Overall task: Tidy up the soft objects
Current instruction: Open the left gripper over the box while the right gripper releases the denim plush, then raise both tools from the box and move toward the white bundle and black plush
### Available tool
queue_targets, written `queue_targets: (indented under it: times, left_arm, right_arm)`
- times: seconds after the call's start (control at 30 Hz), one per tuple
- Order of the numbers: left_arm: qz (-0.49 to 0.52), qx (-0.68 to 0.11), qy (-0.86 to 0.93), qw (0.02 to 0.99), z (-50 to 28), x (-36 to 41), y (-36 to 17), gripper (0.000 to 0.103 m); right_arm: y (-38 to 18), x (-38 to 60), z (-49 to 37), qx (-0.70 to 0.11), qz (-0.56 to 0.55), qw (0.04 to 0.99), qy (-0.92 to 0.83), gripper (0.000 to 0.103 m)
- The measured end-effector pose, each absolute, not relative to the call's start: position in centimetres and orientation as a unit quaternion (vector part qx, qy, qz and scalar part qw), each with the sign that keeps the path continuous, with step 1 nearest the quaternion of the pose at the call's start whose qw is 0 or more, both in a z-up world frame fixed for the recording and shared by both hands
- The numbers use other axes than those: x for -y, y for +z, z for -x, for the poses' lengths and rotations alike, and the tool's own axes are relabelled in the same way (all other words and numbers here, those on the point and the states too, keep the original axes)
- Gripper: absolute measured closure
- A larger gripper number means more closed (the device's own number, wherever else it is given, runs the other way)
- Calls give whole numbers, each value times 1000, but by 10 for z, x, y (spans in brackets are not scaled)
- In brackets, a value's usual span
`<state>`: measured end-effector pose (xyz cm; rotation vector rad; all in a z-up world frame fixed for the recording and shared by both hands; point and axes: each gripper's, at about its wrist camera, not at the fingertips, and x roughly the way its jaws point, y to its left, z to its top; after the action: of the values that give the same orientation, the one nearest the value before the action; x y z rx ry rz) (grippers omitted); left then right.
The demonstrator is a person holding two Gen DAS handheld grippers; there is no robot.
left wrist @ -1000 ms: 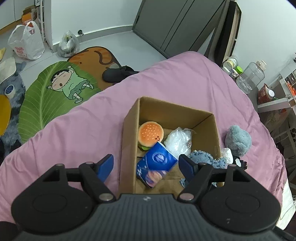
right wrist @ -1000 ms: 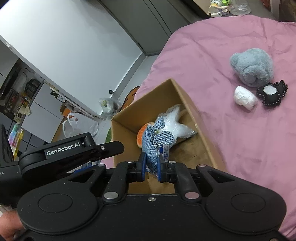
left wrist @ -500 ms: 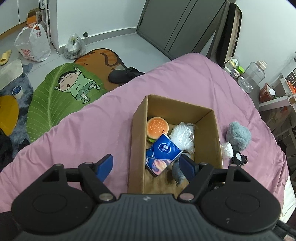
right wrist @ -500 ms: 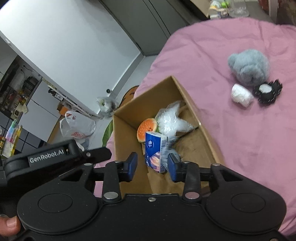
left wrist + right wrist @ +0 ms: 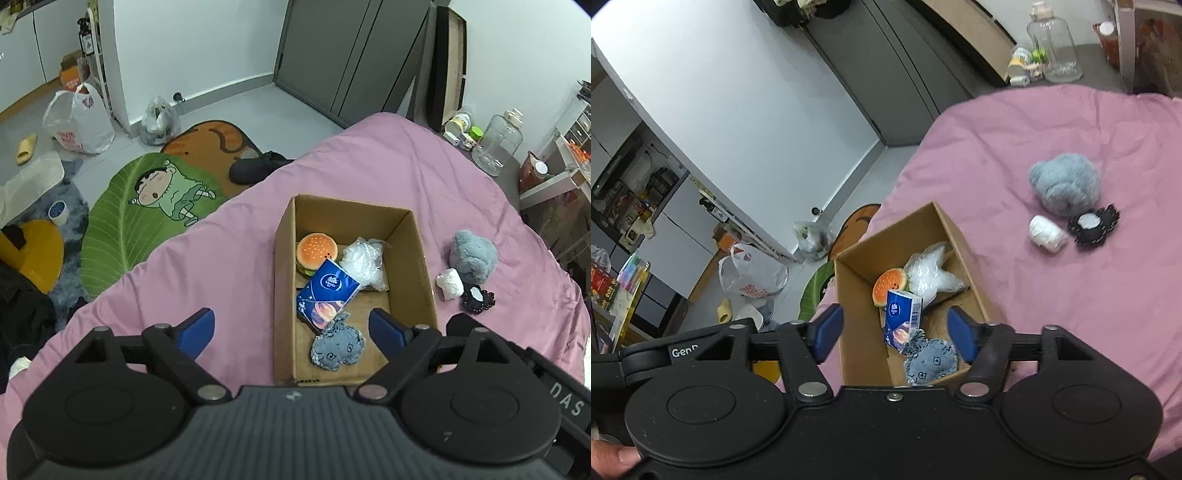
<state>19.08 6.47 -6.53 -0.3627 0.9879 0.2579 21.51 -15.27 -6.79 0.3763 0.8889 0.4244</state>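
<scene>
A bed with a pink sheet fills most of both views, and grey floor with a green leaf-shaped rug lies beyond it. On the sheet stands an open cardboard box, which serves here as the landmark.

Inside the box, at its far end, a plush burger sits beside a crumpled clear plastic bag. A blue tissue pack leans just in front of them. At the near end of the box floor lies a small denim plush, face up and apart from both grippers.

To the right of the box, on the sheet, a fluffy grey plush lies with a small white roll and a black frilly pad just beside it.

The left gripper hangs above the near end of the box; its jaws have just been opening and stand wide with nothing gripped. The right gripper also has jaws that have just been opening, and the denim plush lies free below them.
</scene>
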Motion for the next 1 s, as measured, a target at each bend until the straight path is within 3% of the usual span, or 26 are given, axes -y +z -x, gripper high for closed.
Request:
queue_targets:
  times: [0.07,0.17,0.27,0.37,0.5,1.0]
  left_arm:
    - [166,-467,121,860,-186,-61,-61,12]
    - [158,-462,117,865,-180,-56,-53,7]
    - [156,-463,117,865,-174,-51,-48,6]
    - [148,-461,119,867,-168,-45,-44,5]
    - [140,-459,120,869,-161,-40,-38,4]
    - [131,-434,108,885,-131,-25,-18,0]
  right_arm:
    - [-63,156,-213,-422,-175,866,202,35]
    - [-55,162,-208,-416,-169,871,198,23]
    - [-50,169,-202,-411,-164,874,199,22]
    - [-46,174,-197,-411,-162,874,201,10]
    - [-40,176,-190,-412,-139,876,211,0]
    - [-19,204,-168,-396,-131,887,198,0]
